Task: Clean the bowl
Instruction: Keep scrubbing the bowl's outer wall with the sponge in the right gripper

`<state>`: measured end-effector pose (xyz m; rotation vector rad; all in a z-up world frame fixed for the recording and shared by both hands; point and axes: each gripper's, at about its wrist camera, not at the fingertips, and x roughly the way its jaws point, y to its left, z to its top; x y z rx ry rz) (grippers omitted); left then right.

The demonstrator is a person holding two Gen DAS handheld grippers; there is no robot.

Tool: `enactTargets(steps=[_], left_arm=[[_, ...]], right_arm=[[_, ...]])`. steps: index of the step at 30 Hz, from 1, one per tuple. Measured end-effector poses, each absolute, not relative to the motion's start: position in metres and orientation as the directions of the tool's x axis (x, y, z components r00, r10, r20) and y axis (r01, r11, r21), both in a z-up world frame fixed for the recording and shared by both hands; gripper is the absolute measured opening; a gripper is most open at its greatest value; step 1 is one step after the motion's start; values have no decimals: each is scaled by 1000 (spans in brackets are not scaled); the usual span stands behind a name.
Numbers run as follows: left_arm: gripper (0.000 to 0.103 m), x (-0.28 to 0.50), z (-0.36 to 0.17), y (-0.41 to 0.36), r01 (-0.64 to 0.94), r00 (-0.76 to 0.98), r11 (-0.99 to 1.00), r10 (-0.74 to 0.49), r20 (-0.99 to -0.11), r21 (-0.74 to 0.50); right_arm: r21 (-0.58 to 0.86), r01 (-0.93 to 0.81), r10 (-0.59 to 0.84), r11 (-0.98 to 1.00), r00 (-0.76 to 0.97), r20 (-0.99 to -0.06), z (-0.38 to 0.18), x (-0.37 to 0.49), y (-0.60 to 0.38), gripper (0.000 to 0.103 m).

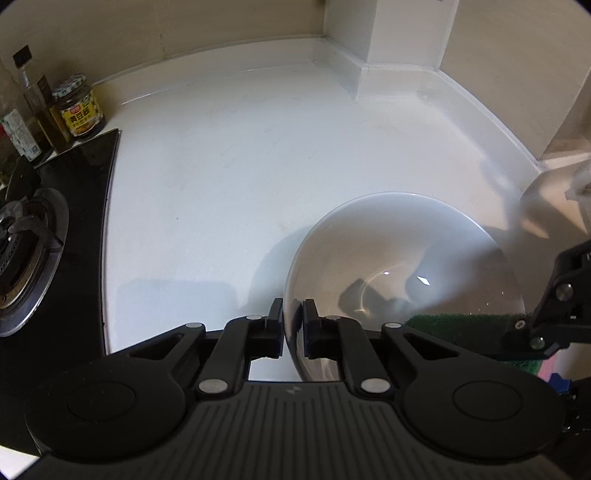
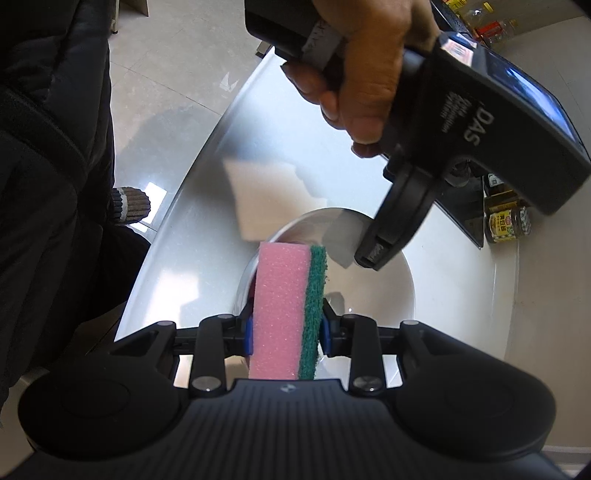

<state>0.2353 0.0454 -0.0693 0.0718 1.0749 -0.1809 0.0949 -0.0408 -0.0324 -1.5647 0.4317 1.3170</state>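
A white bowl [image 1: 406,240] sits on the white counter [image 1: 221,166], tipped a little toward me. My left gripper [image 1: 293,325] is shut on the bowl's near rim, one pad outside and one inside. From the right wrist view the left gripper [image 2: 373,254] reaches down to the bowl [image 2: 380,291], held by a person's hand [image 2: 365,74]. My right gripper [image 2: 286,334] is shut on a pink and green sponge [image 2: 284,306], which stands on edge over the bowl's rim. That sponge [image 1: 461,328] shows its green face at the bowl's right edge.
A black hob [image 1: 88,192] with a gas burner [image 1: 22,251] lies at the left. A yellow-labelled jar [image 1: 79,105] and bottles [image 1: 33,96] stand behind it. A wall corner pillar [image 1: 399,33] rises at the back. The person's dark clothing [image 2: 44,147] fills the counter's front side.
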Motion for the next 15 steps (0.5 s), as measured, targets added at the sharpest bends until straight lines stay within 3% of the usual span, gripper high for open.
enactTargets(steps=[8, 15], left_arm=[[14, 202, -66, 49, 84, 494, 994, -102, -863, -70], [7, 227, -67, 52, 152, 471, 986, -138, -871, -74]], right_arm=[[-453, -781, 323, -430, 336, -885, -34, 94, -36, 28], [-458, -780, 329, -426, 338, -882, -36, 98, -38, 28]])
